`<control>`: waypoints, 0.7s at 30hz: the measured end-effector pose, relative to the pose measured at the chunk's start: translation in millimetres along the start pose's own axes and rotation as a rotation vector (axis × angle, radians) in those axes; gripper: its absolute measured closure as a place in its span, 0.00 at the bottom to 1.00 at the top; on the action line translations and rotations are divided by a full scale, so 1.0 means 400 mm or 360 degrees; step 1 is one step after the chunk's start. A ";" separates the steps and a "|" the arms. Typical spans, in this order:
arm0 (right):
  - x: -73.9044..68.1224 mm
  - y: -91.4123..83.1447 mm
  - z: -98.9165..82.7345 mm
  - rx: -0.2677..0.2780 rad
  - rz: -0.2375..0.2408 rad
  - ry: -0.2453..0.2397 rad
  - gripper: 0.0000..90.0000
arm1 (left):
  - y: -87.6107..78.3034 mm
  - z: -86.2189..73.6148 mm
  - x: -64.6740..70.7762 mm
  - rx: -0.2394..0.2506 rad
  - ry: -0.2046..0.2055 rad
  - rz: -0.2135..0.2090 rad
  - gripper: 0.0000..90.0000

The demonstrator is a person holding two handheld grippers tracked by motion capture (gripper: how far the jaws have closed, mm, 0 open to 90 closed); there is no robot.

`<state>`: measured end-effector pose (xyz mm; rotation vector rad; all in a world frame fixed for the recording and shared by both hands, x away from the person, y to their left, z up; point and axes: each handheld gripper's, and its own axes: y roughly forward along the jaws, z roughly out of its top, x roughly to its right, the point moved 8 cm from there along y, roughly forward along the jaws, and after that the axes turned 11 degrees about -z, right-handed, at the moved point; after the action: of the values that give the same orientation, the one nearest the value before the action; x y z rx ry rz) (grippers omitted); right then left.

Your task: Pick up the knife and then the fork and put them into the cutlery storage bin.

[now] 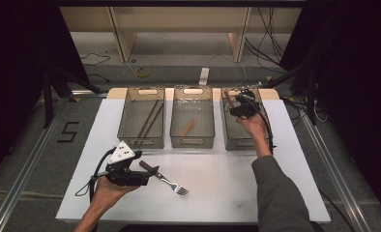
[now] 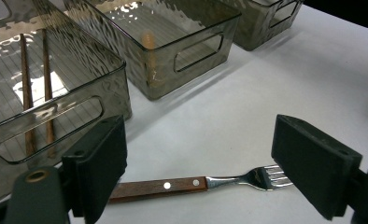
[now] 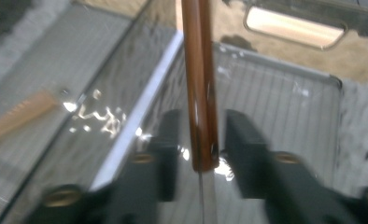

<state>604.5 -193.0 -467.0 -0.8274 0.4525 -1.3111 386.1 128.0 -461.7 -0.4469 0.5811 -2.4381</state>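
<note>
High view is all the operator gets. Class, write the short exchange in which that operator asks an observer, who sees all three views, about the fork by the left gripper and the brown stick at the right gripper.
Operator: Is the left gripper gripping the fork?
Observer: No. In the left gripper view its jaws stand wide open. The fork lies flat on the table between them, and neither pad touches it.
Operator: And the right gripper, over the right-hand bin?
Observer: The right gripper view shows a glossy brown handle between its jaws. There is a gap beside the handle, so the gripper looks open rather than clamped.
</note>
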 end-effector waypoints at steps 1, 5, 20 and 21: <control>-0.001 -0.001 0.000 -0.0001 0.0012 0.0008 0.62 | -0.001 0.000 -0.001 0.0001 0.0001 0.0000 0.20; -0.001 -0.021 0.008 0.0045 0.0028 0.0015 0.54 | -0.003 0.000 -0.006 0.0001 -0.0003 0.0014 0.19; -0.070 -0.188 -0.052 0.0283 0.0292 -0.0155 0.41 | -0.005 -0.003 -0.040 -0.0035 -0.0052 0.0086 0.20; -0.076 -0.201 -0.063 0.0299 0.0303 -0.0173 0.40 | -0.004 -0.002 -0.043 -0.0034 -0.0051 0.0092 0.20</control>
<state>526.3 -173.6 -427.6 -0.6777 0.3089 -1.1083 398.2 139.9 -464.5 -0.4709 0.5990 -2.3675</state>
